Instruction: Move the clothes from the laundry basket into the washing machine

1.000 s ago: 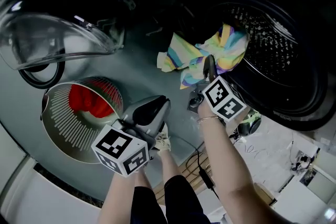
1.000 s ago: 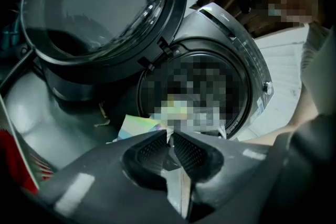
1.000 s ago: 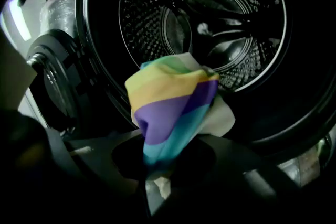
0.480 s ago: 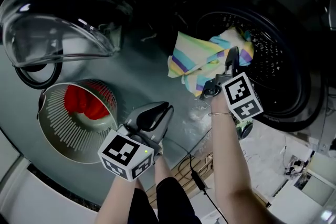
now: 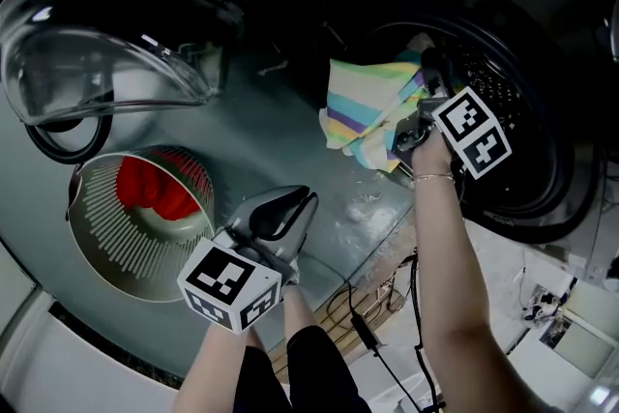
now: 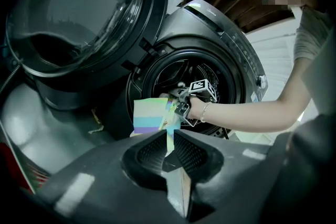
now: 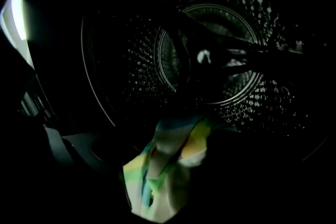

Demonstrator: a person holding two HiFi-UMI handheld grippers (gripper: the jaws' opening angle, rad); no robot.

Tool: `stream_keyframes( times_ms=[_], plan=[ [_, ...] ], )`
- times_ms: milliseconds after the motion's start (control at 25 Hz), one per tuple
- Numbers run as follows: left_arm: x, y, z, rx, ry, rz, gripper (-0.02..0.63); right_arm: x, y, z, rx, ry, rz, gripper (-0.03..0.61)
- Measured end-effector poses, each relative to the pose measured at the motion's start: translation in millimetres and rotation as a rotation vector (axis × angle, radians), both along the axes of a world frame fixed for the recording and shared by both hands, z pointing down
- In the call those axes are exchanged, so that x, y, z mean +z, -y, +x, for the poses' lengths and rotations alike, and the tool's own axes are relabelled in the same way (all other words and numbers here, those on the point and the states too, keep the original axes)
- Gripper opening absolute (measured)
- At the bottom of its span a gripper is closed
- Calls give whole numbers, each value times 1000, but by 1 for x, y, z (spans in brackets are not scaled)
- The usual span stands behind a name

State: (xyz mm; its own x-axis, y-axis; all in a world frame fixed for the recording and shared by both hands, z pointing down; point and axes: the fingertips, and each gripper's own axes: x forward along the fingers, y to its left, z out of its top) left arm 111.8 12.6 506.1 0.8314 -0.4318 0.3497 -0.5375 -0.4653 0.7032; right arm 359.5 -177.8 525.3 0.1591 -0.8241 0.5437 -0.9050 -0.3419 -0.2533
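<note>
A pastel striped cloth [image 5: 368, 106] hangs at the mouth of the washing machine drum [image 5: 513, 121], with my right gripper [image 5: 427, 74] shut on its upper edge. The right gripper view looks into the dark perforated drum [image 7: 220, 50], and the cloth [image 7: 163, 181] droops below the jaws. Seen from the left gripper view, the cloth [image 6: 149, 118] hangs over the drum's lower rim. My left gripper [image 5: 304, 199] hovers low in front of the machine, shut and holding nothing. A white slatted laundry basket [image 5: 111, 251] at the lower left holds a red garment [image 5: 155, 193].
The machine's round glass door [image 5: 106, 34] stands swung open at the upper left, above the basket. Black cables [image 5: 372, 324] trail over the floor below the machine's front. A person's bare arm [image 6: 252, 115] reaches to the drum.
My right gripper has carried the striped cloth up and to the right, from in front of the machine into the drum's mouth. The left gripper has barely moved.
</note>
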Motion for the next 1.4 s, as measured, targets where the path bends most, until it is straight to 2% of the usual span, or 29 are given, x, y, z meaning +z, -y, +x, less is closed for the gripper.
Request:
stream_keyframes(
  times_ms=[40, 80, 400, 640, 880, 920, 1000, 1120, 1200, 1280, 1400],
  plan=[
    [0, 1, -1, -1, 2, 0, 44, 3, -1, -2, -4, 13, -20, 434],
    [1, 1, -2, -1, 5, 0, 44, 4, -3, -3, -7, 13, -30, 441],
    [1, 3, -5, -13, 7, -15, 44, -2, -60, -25, -6, -6, -52, 448],
    [6, -5, -9, -26, 9, -36, 44, 68, -130, -60, 68, 80, -219, 525],
    [11, -9, -9, -30, 11, -41, 42, 121, -131, -73, 112, 153, -316, 548],
    [11, -8, -8, -35, 8, -42, 41, 125, -129, -72, 133, 161, -324, 522],
    [12, -8, -6, -40, 2, -45, 40, 129, -124, -68, 162, 158, -338, 431],
    [12, -10, -4, -36, 0, -49, 35, 125, -114, -70, 151, 167, -358, 287],
    [11, -10, -5, -31, 5, -53, 31, 114, -110, -74, 129, 166, -349, 153],
    [9, -9, -7, -33, 10, -54, 25, 97, -107, -73, 111, 146, -300, 102],
    [5, -8, -10, -39, 13, -51, 18, 60, -99, -68, 84, 150, -135, 82]
  ],
)
